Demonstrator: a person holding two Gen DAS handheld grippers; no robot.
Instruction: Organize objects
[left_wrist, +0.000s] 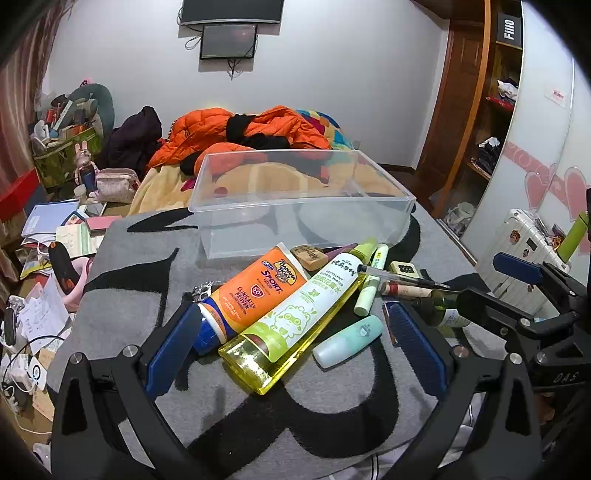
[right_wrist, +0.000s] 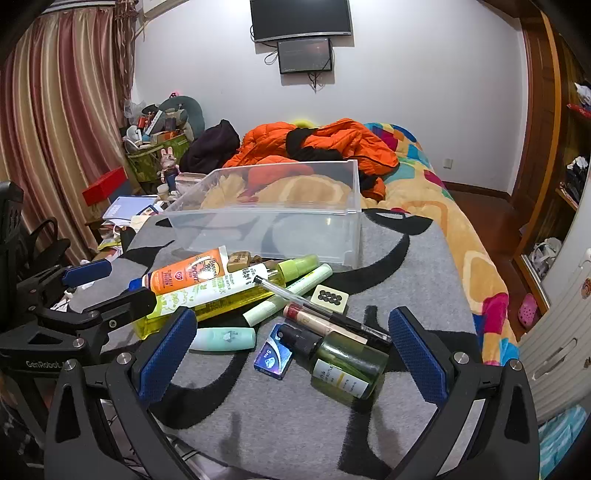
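Observation:
A clear plastic bin (left_wrist: 388, 218) (right_wrist: 354, 236) sits on the grey blanket behind a pile of toiletries. The pile holds an orange sunscreen tube (left_wrist: 255, 291) (right_wrist: 184, 275), a yellow repellent bottle (left_wrist: 295, 325) (right_wrist: 229, 295), a teal tube (left_wrist: 349, 341) (right_wrist: 225, 339), a light green stick (left_wrist: 369, 288) (right_wrist: 288, 295), a pen (left_wrist: 402, 277) (right_wrist: 314, 306) and a green glass spray bottle (left_wrist: 443, 312) (right_wrist: 343, 365). My left gripper (left_wrist: 295, 339) is open around the sunscreen and repellent bottle. My right gripper (right_wrist: 291, 347) is open around the spray bottle and a small blue box (right_wrist: 273, 356).
A white dice-like block (right_wrist: 328, 297) and a wooden eraser (left_wrist: 308, 254) lie in the pile. Orange jacket (left_wrist: 236, 129) and quilt lie on the bed behind the bin. Cluttered desk at left (left_wrist: 55, 229); wardrobe and white suitcase (left_wrist: 524, 254) at right.

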